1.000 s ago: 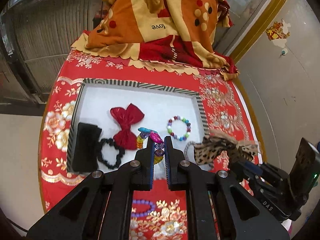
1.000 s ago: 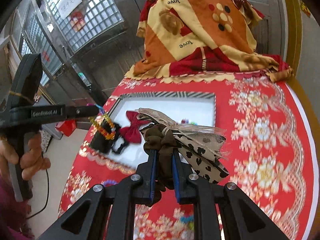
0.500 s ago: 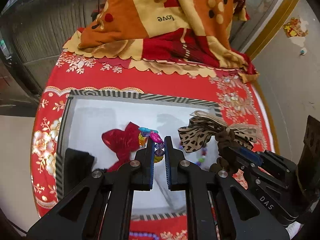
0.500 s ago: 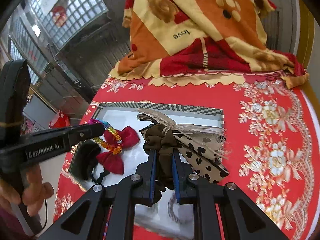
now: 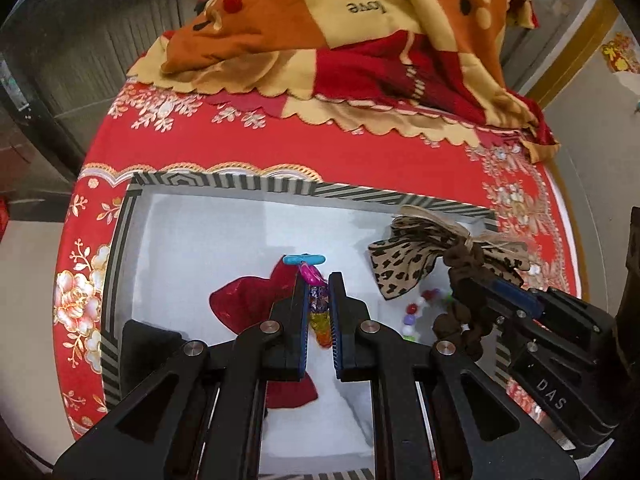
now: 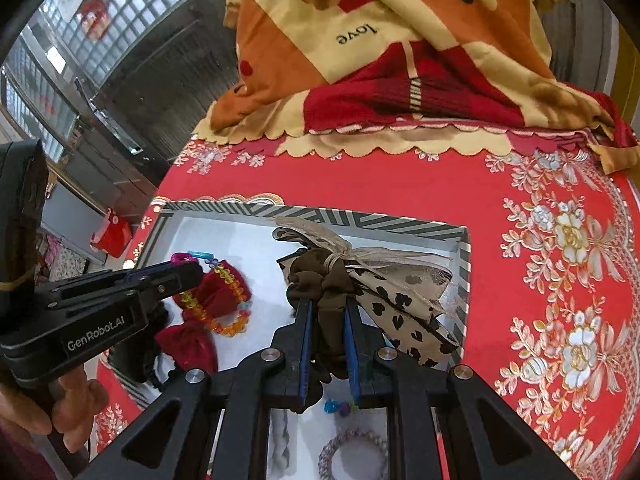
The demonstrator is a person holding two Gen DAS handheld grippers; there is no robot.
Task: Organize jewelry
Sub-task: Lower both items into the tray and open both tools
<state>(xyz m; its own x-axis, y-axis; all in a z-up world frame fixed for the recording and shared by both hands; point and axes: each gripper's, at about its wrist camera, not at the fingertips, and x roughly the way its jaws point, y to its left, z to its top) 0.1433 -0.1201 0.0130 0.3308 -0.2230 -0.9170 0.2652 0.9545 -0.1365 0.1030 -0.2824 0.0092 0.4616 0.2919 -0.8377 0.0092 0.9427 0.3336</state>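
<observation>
Red floral tablecloth (image 6: 400, 176) covers the table, with an orange-and-red "love" blanket (image 6: 400, 40) heaped at the far edge. Striped-rim tray (image 5: 248, 186) with white floor sits on the cloth. Inside the tray: red bow (image 5: 248, 300) lying flat, a black item (image 5: 148, 344) in the near-left corner, a multicolour bead bracelet (image 5: 416, 312) on the floor toward the right. Left gripper (image 5: 319, 312) hovers over the tray middle, its fingers nearly closed, pinching a colourful bead chain (image 6: 224, 304) that dangles above the red bow. Right gripper (image 6: 325, 344) over the tray's right side, fingers clamped on the brown scrunchie part of a leopard-print bow (image 6: 384, 292), held above the tray floor. Pale beaded bracelet (image 6: 352, 452) and small bright beads (image 6: 340, 406) show below the right gripper.
</observation>
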